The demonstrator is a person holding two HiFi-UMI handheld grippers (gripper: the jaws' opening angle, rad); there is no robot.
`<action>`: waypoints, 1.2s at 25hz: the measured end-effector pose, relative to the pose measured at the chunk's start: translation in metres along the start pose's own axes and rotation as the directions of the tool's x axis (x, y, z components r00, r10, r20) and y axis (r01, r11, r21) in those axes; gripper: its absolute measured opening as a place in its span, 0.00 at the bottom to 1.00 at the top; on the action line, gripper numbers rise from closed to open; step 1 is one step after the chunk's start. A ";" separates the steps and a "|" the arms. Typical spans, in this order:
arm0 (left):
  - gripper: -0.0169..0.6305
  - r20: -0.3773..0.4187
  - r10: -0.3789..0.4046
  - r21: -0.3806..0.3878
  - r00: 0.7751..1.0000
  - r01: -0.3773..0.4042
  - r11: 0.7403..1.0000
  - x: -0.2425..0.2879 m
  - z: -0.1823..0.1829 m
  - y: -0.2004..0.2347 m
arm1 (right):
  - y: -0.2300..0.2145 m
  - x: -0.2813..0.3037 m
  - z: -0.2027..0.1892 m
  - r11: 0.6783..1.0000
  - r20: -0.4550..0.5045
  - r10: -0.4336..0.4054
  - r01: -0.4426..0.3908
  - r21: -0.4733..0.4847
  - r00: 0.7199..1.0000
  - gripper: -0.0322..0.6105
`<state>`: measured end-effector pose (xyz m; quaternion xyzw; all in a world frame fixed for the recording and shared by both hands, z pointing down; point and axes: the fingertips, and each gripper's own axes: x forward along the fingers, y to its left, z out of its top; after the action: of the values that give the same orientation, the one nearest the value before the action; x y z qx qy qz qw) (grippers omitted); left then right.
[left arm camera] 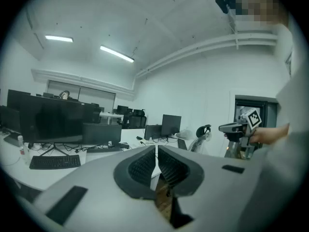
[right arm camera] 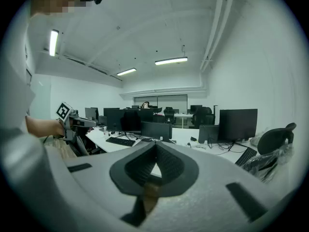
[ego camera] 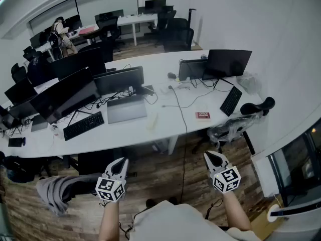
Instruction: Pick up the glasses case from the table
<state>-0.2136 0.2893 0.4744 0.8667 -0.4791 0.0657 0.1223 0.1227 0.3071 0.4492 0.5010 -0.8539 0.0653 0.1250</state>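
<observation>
The table [ego camera: 123, 133] is smooth white, the floor [ego camera: 160, 170] brown wood planks, the left gripper [left arm camera: 157, 149] matt grey plastic.

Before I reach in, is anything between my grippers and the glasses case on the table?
Nothing visible. The pale object that is probably the glasses case lies near the front edge of the table, with only open floor between it and the left gripper and right gripper.
</observation>
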 end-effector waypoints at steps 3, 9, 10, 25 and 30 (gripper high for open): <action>0.05 -0.001 0.001 -0.002 1.000 -0.001 1.000 0.002 0.000 -0.004 | -0.002 -0.001 0.000 1.000 0.004 0.006 -0.006 0.003 1.000 0.04; 0.05 -0.008 0.003 0.000 1.000 -0.003 1.000 0.004 -0.002 -0.012 | -0.007 -0.004 -0.001 1.000 0.005 0.013 -0.013 0.009 1.000 0.04; 0.05 -0.009 0.005 0.000 1.000 -0.005 1.000 0.004 -0.003 -0.014 | -0.008 -0.004 -0.002 1.000 0.007 0.016 -0.016 0.014 1.000 0.04; 0.05 -0.015 0.059 0.010 0.998 -0.059 0.998 0.012 -0.013 -0.053 | -0.034 -0.016 -0.021 0.996 0.003 0.083 -0.083 0.024 0.997 0.05; 0.05 -0.013 0.078 0.005 0.997 -0.078 0.997 0.016 -0.015 -0.068 | -0.043 -0.019 -0.026 0.994 -0.001 0.111 -0.110 0.027 0.994 0.05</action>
<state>-0.1475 0.3156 0.4822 0.8471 -0.5117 0.0775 0.1208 0.1726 0.3086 0.4677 0.4545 -0.8792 0.0840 0.1154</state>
